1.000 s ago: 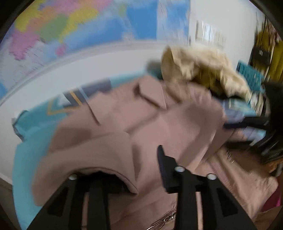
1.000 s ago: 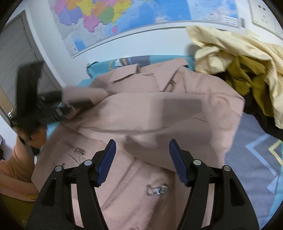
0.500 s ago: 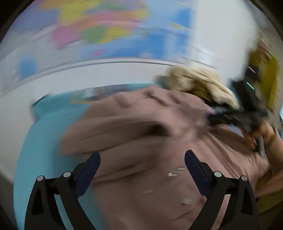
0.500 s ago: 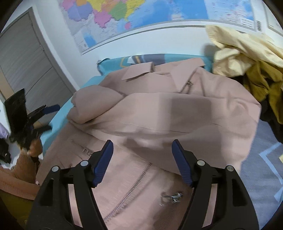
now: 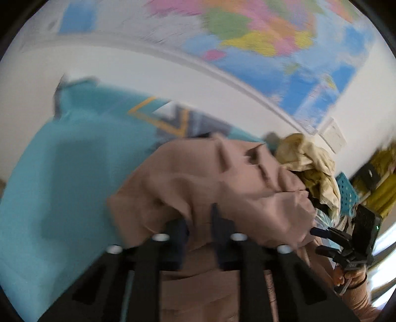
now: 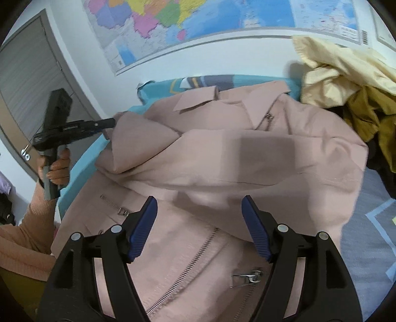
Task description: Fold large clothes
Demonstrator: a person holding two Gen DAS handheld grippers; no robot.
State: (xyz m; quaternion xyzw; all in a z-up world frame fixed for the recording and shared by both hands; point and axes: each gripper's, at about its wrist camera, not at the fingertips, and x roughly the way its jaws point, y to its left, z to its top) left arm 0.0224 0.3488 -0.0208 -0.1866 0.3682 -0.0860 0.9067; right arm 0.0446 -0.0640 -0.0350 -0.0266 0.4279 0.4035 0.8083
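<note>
The pink jacket [image 6: 222, 158] lies spread across a bed with a turquoise cover [image 5: 61, 178], collar toward the wall with the map [image 6: 198, 22]; everything else is best placed from that jacket.

The right wrist view is sharp and shows the whole garment: one sleeve is folded across the chest, the collar flaps lie flat at the far end, and a front zipper [image 6: 188, 270] runs down the near part with its pull [image 6: 247, 277] lying loose. To the right of the jacket sits a heap of cream and mustard clothes [image 6: 346, 81]. At the jacket's left shoulder this view also catches the left gripper [image 6: 109, 121] from the side, held by a hand [image 6: 58, 171] in a peach sleeve, its tip right at the edge of the folded sleeve cloth.

The left wrist view is blurred and tilted, but gives what the other cannot: a look straight down that gripper's own fingers [image 5: 217, 223]. They stand narrow and are closing, with a ridge of the pink cloth bunched between them; the pads appear to pinch it. Beyond the jacket's far right edge, this view shows the other handheld tool with a small green light.

The right gripper [image 6: 199, 228] hangs over the near part of the jacket, above the zipper. Its blue-padded fingers [image 6: 144, 228] stand wide apart, with nothing between them and no contact with the cloth that I can make out.
</note>
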